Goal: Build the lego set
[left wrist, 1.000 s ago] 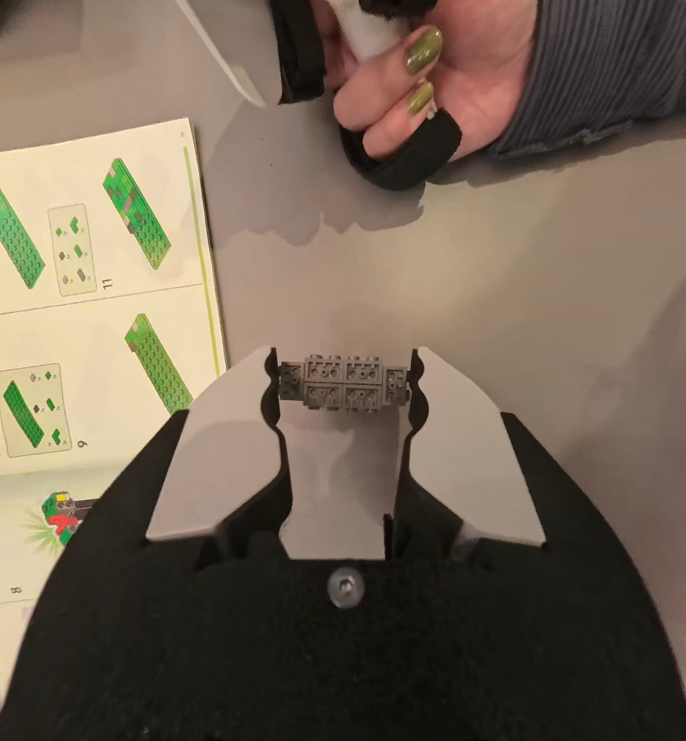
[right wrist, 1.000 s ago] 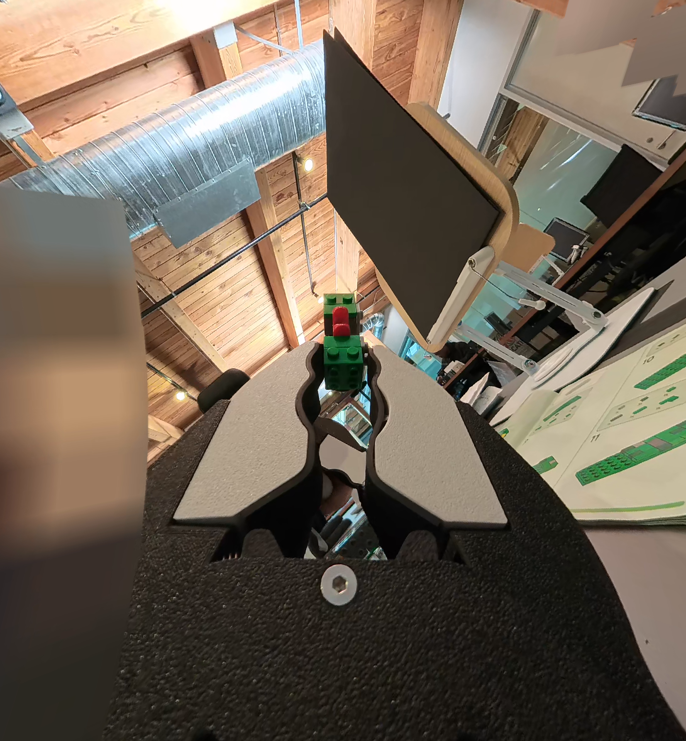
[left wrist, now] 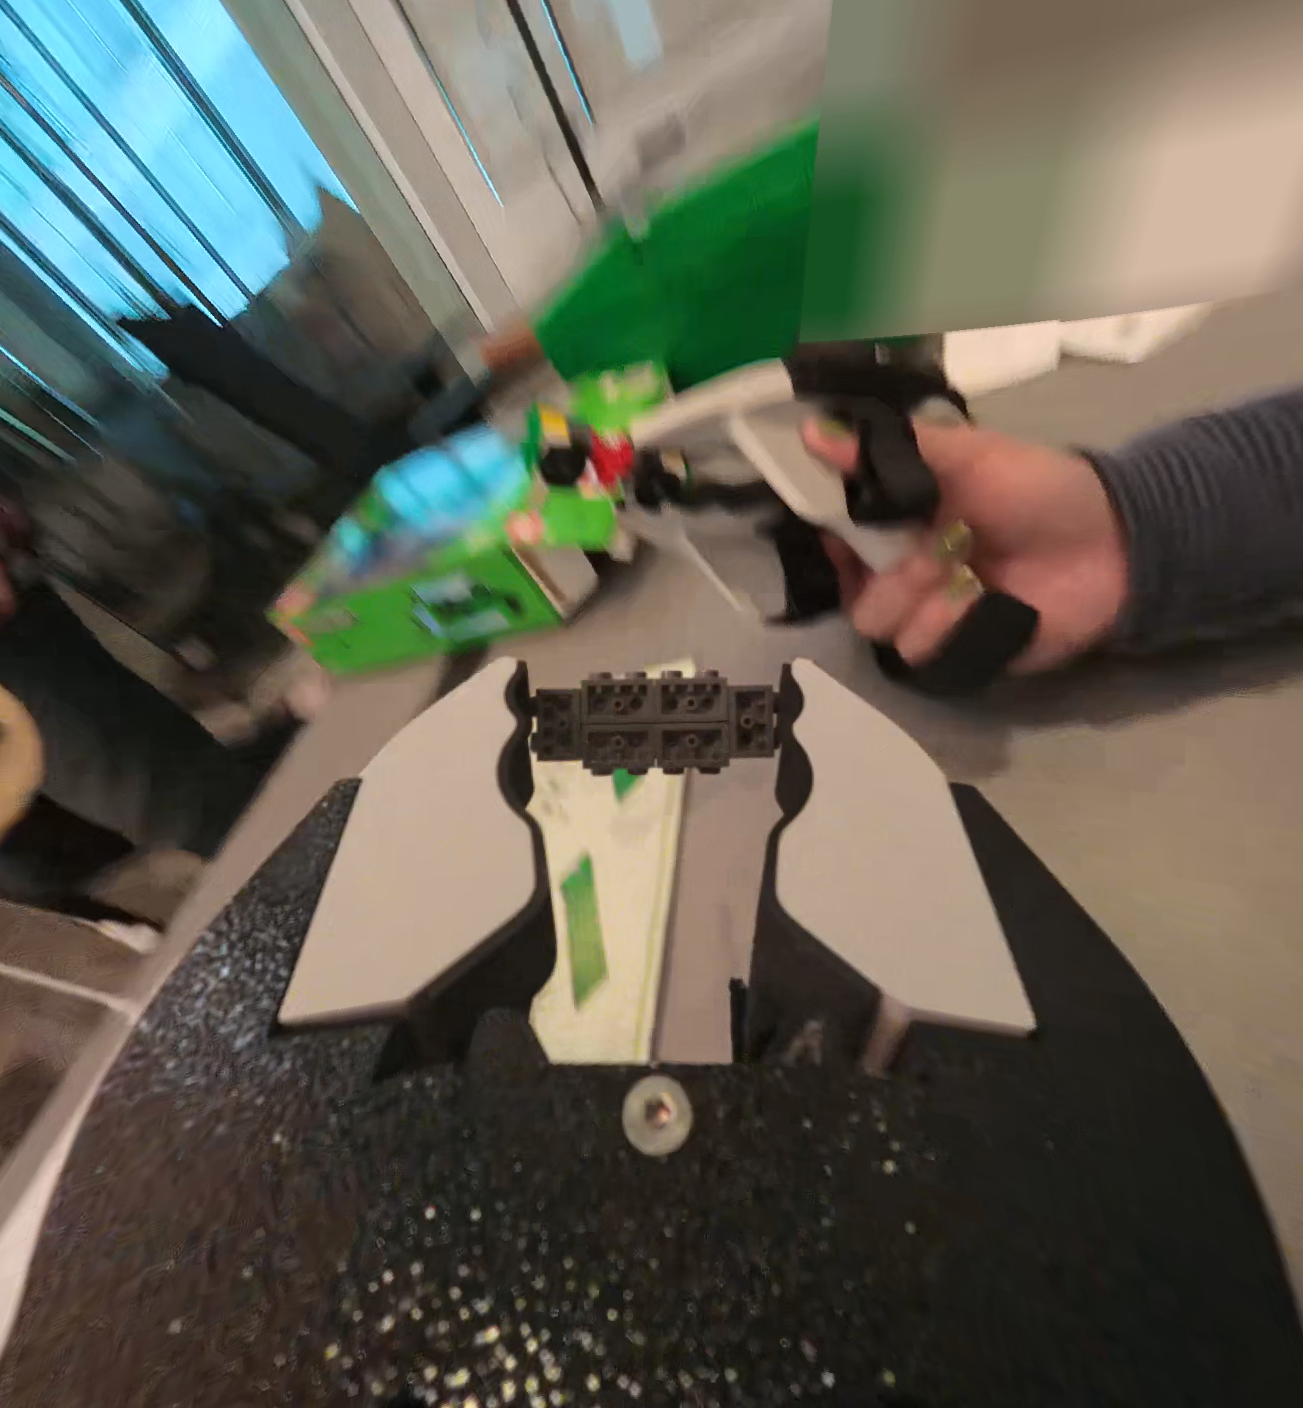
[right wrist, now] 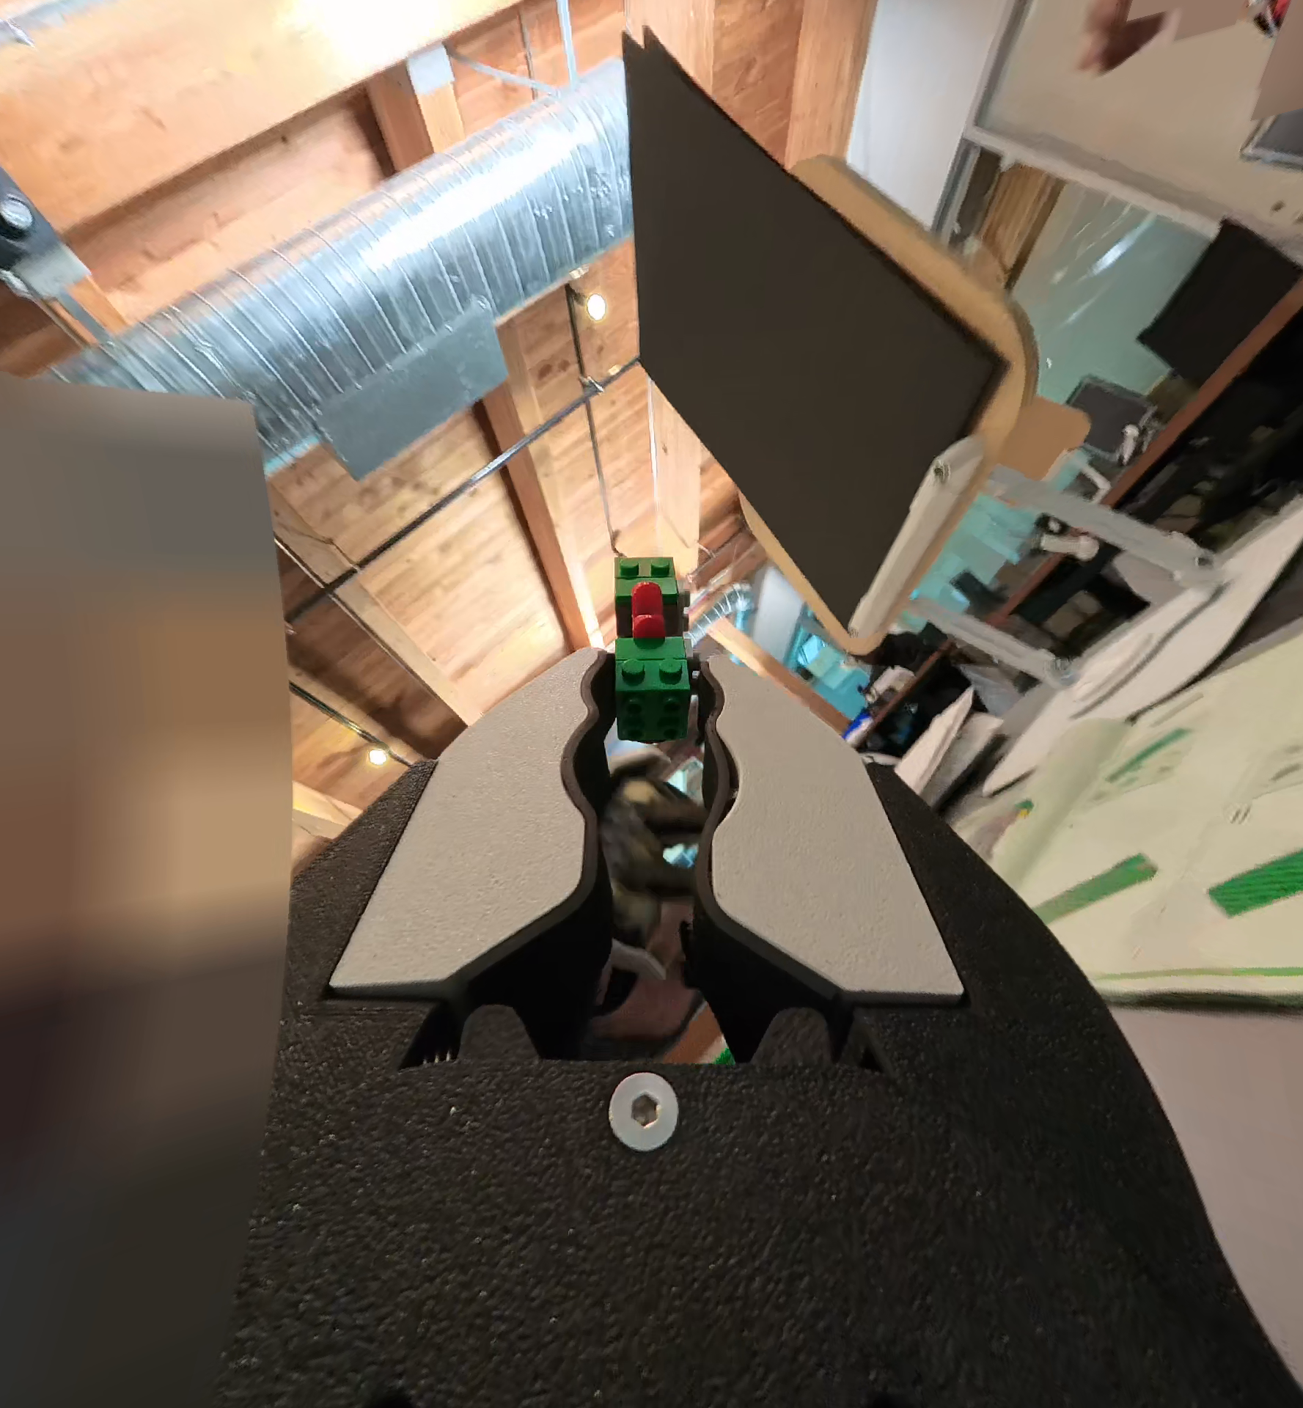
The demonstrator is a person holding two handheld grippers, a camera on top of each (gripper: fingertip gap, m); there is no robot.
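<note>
While the left gripper [left wrist: 656,720] is clamped on the grey block [left wrist: 654,722] by its ends, above the booklet [left wrist: 610,899], the right gripper [right wrist: 652,697] pinches a green piece [right wrist: 652,697], raised; prob. so both sub-assemblies can be joined in air.

The left tongs [left wrist: 656,712] have been tilted up from a downward look at the table [left wrist: 1090,876]; a green box [left wrist: 435,579] is now seen beyond, and the instruction booklet [left wrist: 610,914] is now glimpsed between the fingers, blurred.
</note>
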